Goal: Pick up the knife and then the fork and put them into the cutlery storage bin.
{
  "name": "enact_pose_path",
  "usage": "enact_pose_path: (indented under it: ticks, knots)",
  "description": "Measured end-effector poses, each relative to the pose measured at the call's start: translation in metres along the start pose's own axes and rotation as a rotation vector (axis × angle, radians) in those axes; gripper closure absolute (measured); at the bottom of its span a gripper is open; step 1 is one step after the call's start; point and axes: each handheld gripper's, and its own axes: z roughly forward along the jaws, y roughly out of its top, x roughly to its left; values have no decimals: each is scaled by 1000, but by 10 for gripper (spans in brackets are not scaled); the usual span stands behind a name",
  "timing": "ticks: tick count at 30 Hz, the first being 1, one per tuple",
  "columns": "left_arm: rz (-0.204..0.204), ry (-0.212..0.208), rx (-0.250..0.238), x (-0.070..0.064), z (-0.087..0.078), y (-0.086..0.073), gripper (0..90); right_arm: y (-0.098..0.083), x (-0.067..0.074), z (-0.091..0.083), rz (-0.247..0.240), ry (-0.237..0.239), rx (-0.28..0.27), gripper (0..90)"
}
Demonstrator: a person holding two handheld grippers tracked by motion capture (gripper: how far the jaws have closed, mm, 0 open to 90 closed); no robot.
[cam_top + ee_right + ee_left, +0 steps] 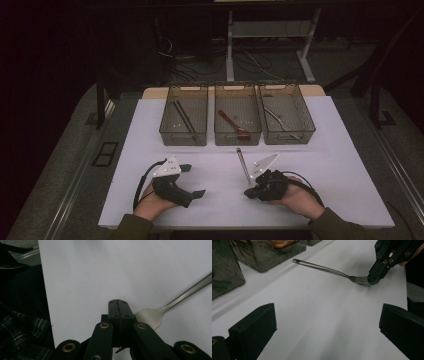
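A metal fork (243, 167) lies on the white table (325, 165) in front of the bins, handle toward them. My right gripper (248, 191) is at its tine end with the jaws pressed together. In the right gripper view the fork (175, 301) runs in behind the shut right gripper (118, 307), and a tine tip shows under the seam. The left gripper view has the fork (324, 268) with the right gripper (373, 280) on its tines. My left gripper (195, 180) rests at the near left, open and empty; its own view shows the left gripper (327, 325) over bare table.
Three clear bins stand in a row at the back. The left bin (183, 137) holds black chopsticks (184, 117), the middle bin (238, 139) a wooden spoon (232, 122), the right bin (289, 137) a metal utensil (280, 117). The near table edge lies just behind both hands.
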Motion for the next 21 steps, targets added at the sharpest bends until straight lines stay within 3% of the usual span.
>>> enact_pose_path:
  ticks: [8, 21]
  knots:
    - [0, 2, -1, 0, 0, 0, 1, -3, 0, -5, 13, -34, 30, 889]
    - [0, 2, 1, 0, 0, 0, 1, -10, -12, -13, 29, -122, 55, 890]
